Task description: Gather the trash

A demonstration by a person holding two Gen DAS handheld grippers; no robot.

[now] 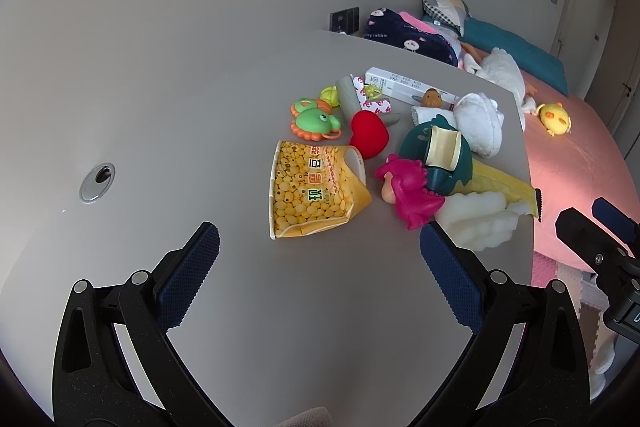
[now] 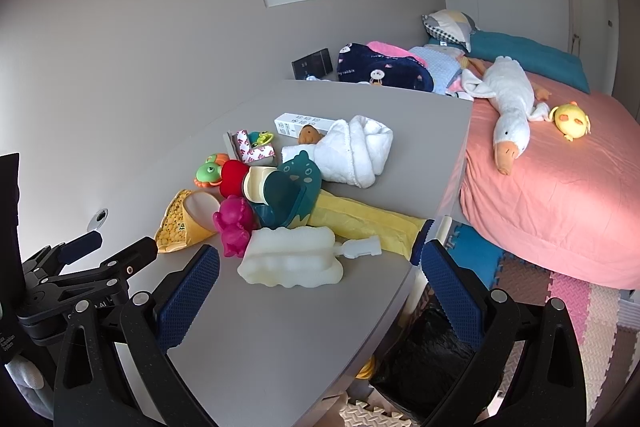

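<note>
Crushed yellow carton (image 1: 316, 187) just ahead of open left hand-held gripper (image 1: 320, 259).

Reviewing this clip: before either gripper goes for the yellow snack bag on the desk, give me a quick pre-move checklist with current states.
1. Left gripper open, empty: ok.
2. Right gripper open, empty: ok.
3. Yellow snack bag in view, top side uncovered: ok.
4. Path from left gripper to bag free of objects: ok.
5. Bag clear of neighbours: not ok; red heart and pink dinosaur sit close beside it.
6. Black-lined bin below the desk edge, reachable: cannot tell.
</note>
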